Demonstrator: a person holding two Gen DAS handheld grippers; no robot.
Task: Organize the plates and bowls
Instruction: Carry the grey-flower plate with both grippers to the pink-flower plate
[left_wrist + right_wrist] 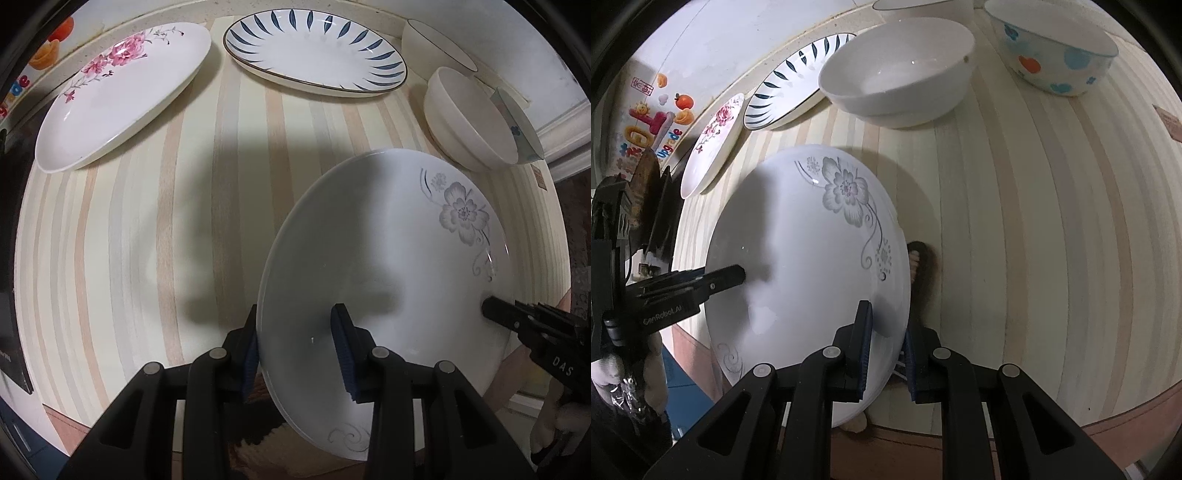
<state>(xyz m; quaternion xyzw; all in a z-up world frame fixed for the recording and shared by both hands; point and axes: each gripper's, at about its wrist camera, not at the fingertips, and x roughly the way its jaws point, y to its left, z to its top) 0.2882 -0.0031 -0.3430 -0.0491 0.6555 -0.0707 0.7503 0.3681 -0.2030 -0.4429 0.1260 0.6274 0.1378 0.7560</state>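
A white oval plate with a grey flower (pixel 388 266) is held above the striped table near its front edge. My left gripper (pixel 295 350) is shut on its left rim. My right gripper (pixel 886 347) is shut on its right rim; the plate also shows in the right wrist view (pixel 809 258). The right gripper shows at the right of the left wrist view (pixel 495 310), and the left gripper at the left of the right wrist view (pixel 735 275). A pink-flower plate (pixel 122 96), a blue-leaf plate (pixel 314 51) and white bowls (pixel 469 122) lie at the back.
The striped table (pixel 147 240) ends close below the grippers. A plain white bowl (pixel 897 70) and a bowl with blue and orange spots (pixel 1052 48) stand at the far right. A wall with stickers (pixel 653 122) is at the far left.
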